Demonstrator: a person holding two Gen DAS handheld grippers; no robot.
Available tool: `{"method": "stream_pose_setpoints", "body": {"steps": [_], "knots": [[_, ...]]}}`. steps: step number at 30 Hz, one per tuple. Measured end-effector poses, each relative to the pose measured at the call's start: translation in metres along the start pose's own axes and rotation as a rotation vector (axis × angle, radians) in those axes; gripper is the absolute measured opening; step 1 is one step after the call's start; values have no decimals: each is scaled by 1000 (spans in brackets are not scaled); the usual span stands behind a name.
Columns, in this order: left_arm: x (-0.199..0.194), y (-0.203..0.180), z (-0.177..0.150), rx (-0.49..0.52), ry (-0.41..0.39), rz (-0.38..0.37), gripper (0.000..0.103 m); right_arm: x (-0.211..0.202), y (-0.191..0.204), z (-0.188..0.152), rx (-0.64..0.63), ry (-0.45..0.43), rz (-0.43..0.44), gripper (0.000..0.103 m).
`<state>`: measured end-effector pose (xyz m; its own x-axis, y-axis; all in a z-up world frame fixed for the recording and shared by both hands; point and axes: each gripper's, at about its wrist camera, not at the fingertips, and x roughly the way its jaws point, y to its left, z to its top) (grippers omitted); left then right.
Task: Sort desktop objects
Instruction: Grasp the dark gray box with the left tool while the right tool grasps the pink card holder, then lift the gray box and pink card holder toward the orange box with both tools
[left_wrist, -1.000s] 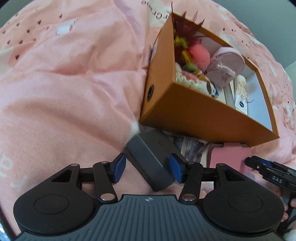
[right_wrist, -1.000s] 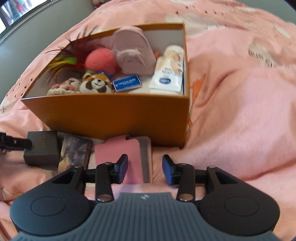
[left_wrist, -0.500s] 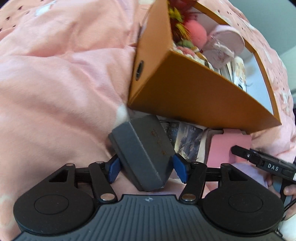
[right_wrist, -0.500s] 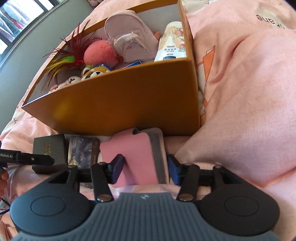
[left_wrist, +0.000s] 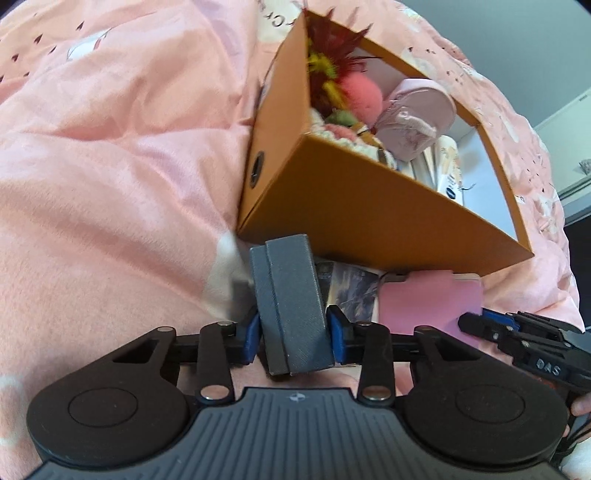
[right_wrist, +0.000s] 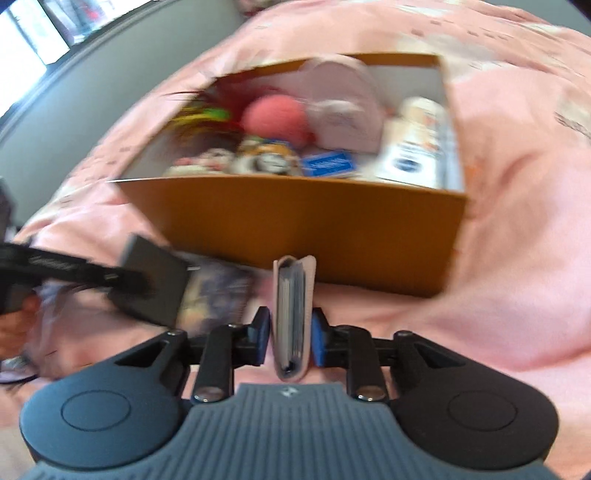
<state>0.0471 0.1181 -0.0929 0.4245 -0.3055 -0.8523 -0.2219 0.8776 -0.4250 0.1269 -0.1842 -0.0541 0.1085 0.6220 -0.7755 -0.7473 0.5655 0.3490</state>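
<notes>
A dark grey box (left_wrist: 291, 306) sits end-on between the blue pads of my left gripper (left_wrist: 295, 332), whose jaws are closing and press its two sides. The box is also visible in the right wrist view (right_wrist: 155, 280). A pink wallet (right_wrist: 293, 295) stands on edge between the pads of my right gripper (right_wrist: 290, 336), whose jaws are closing onto its covers. In the left wrist view the wallet (left_wrist: 432, 299) shows its broad face. Just beyond both stands an open orange box (left_wrist: 369, 214), blurred in the right wrist view (right_wrist: 295, 221).
The orange box holds a pink pom-pom (left_wrist: 360, 98), feathers, a pink pouch (left_wrist: 417, 118), a lotion tube (right_wrist: 417, 147), a small blue box (right_wrist: 328, 164) and plush toys. A picture card pack (left_wrist: 351, 288) lies between the grey box and wallet. A rumpled pink quilt (left_wrist: 110, 166) lies under everything.
The left jaws went from wide around the grey box to pressing it, and it turned end-on. The right jaws closed on the pink wallet, which went from flat to on edge.
</notes>
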Motion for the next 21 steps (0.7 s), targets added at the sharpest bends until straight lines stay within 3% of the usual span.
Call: {"method": "stream_pose_setpoints", "body": {"steps": [4, 13, 21], "knots": [[5, -9, 1, 43, -5, 20, 41, 10, 14, 1, -68, 15, -35, 24], [6, -14, -2, 73, -18, 40, 39, 15, 13, 3, -41, 23, -74, 25], [-6, -35, -6, 211, -52, 100, 39, 5, 12, 11, -65, 26, -98, 23]]}}
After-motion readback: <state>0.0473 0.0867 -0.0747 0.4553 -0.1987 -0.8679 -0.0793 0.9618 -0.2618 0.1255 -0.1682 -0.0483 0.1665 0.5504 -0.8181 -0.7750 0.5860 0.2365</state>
